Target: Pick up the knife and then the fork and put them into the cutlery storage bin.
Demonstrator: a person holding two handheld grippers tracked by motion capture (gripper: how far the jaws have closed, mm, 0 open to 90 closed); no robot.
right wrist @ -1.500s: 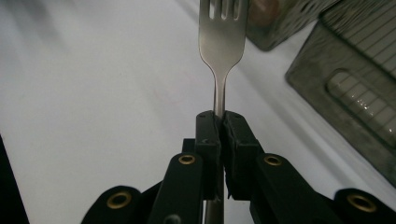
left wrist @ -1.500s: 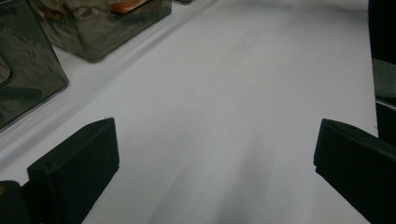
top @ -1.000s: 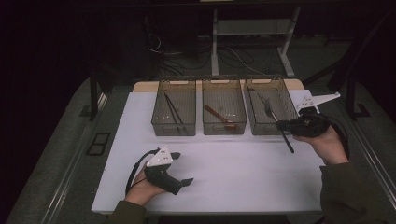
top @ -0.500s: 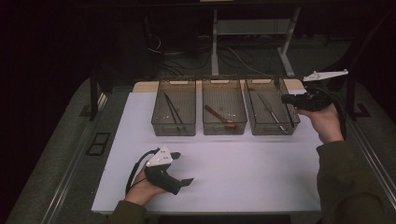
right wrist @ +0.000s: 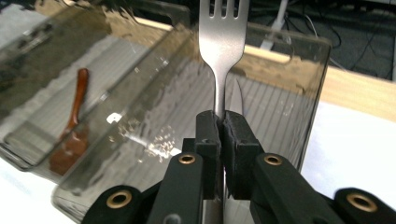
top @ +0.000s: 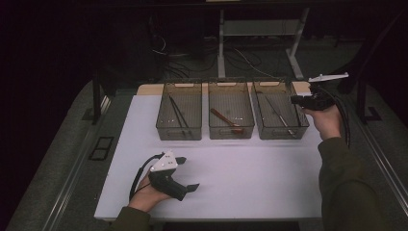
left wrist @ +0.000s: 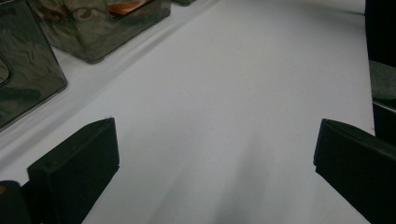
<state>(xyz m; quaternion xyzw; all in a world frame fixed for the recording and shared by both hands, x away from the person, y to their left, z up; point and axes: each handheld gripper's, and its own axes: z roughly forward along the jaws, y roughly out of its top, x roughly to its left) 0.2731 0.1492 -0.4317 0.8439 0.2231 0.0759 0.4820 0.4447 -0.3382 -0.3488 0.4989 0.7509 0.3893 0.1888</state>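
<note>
Right gripper [right wrist: 219, 123] clamped on fork [right wrist: 223, 42] by the handle, tines forward – poised over right bin [right wrist: 285, 84] for sorting. Left gripper [left wrist: 210, 158] wide open, empty – parked on table [left wrist: 243, 93].

Dark room, white table [top: 250, 178], floor cables [top: 245, 57]

The right gripper [top: 294, 99] has carried the fork [right wrist: 222, 42] from the table to the right bin [top: 280, 132].
</note>
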